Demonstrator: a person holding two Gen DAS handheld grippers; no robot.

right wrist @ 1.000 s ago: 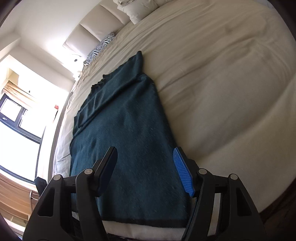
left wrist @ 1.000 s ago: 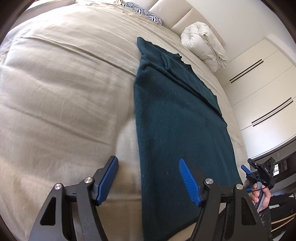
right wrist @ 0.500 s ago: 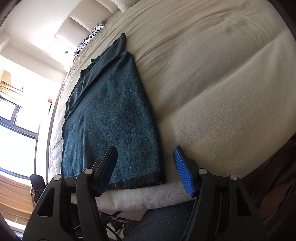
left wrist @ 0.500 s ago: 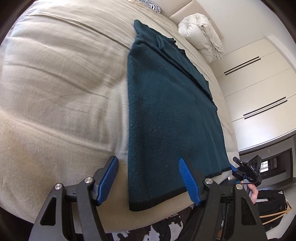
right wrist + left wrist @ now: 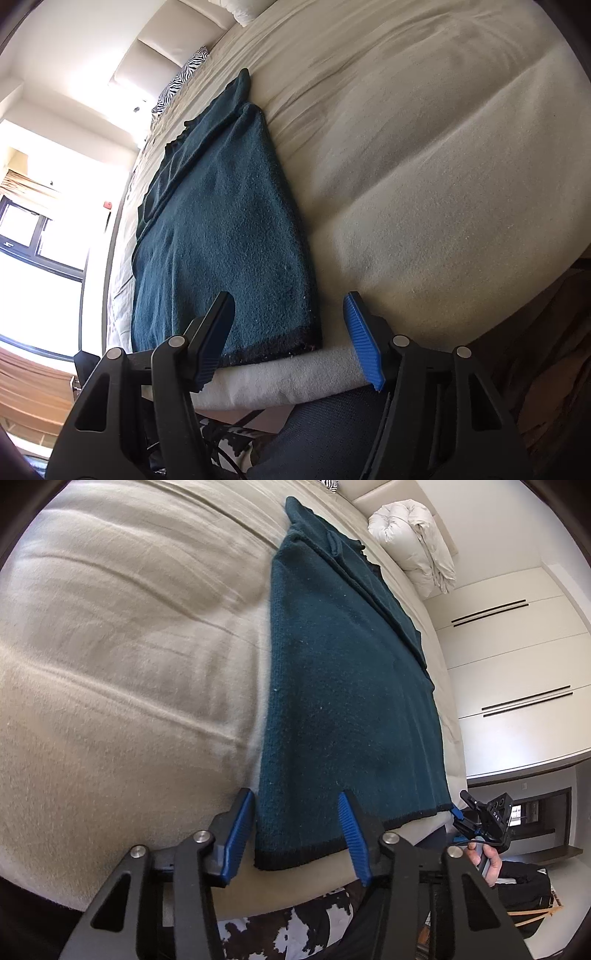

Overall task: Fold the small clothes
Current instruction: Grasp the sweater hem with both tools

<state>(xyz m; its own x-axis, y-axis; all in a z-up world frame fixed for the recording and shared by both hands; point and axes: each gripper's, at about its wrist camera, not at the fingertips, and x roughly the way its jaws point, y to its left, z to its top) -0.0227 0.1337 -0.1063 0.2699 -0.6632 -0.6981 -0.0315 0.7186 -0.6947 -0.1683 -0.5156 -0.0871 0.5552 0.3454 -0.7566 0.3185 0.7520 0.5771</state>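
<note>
Two grippers flank a dark teal knit garment (image 5: 343, 686) lying flat on the beige bed (image 5: 122, 686): the left gripper (image 5: 297, 834), jaws just narrowed, straddles its near hem corner unclamped, while the right gripper (image 5: 291, 336) stands open over the opposite corner.

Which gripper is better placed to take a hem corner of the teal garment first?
Probably left. The left gripper, jaws just closing, already straddles its corner of the teal garment. The right gripper stands wider open around its corner, which lies between the fingers without contact.
</note>
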